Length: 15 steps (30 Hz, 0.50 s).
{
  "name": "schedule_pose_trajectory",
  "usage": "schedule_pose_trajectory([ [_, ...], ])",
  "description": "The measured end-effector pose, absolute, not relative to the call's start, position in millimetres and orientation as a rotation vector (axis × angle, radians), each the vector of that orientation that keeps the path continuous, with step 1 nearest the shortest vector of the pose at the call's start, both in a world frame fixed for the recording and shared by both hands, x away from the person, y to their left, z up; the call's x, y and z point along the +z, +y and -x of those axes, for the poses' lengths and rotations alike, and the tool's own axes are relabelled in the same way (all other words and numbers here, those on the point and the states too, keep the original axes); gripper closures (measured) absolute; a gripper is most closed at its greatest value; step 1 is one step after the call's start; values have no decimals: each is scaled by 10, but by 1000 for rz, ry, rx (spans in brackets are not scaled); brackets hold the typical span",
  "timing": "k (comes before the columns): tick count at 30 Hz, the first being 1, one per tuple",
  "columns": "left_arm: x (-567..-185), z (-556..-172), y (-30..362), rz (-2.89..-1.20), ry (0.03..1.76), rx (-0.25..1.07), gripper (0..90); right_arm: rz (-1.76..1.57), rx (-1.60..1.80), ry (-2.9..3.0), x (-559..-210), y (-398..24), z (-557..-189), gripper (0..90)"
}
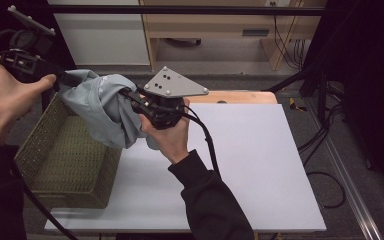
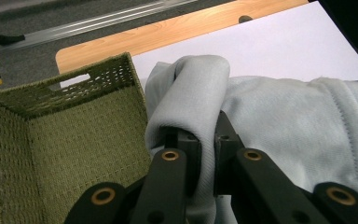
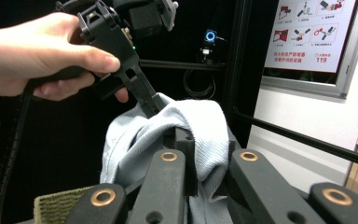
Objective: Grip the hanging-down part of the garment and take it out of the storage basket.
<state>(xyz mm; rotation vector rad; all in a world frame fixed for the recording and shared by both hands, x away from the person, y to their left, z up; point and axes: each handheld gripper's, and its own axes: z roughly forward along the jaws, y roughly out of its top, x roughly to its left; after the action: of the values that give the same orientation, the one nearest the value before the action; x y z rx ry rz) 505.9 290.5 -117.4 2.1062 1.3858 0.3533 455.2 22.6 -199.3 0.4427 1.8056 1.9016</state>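
— What have you got in your grippers?

— A pale grey-blue garment (image 1: 102, 107). My left gripper (image 1: 62, 79) is clenched on one bunched fold of it, and my right gripper (image 1: 130, 95) is clenched on another fold. In the left gripper view the cloth (image 2: 261, 116) wraps over one jaw and is pinched between the two. The right gripper view shows the same kind of pinch, with the fabric (image 3: 191, 135) draped over the jaw tips.

— Where does the garment hang?

— It is lifted off the bench (image 1: 260, 160), stretched between my two grippers. Its bulk sags over the right-hand rim of the green woven basket (image 1: 65, 150). From the high view I cannot tell whether the lowest part touches the basket's rim.

— And the basket itself?

— It stands at the left end of the bench, partly over the white sheet that covers the bench top. In the left gripper view its inside (image 2: 74, 149) lies just beside the hanging cloth.

— How are your hands placed?

— My left hand (image 1: 5, 97) is raised at the far left, above the basket's outer side. My right hand (image 1: 172, 135) is near the middle of the bench, with the grey three-cornered plate (image 1: 175, 85) on top of its gripper.
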Motion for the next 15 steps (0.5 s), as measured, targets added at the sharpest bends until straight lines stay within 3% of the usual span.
schedule_pose_trajectory([
  [8, -1239, -5089, 2858, -2129, 1396, 362, 847, -455, 1881, 1835, -2115, 193, -4586, 860],
  [15, -1336, -5133, 2875, -2138, 1419, 351, 848, -545, 1818, 1931, -2614, 143, -4693, 852],
])
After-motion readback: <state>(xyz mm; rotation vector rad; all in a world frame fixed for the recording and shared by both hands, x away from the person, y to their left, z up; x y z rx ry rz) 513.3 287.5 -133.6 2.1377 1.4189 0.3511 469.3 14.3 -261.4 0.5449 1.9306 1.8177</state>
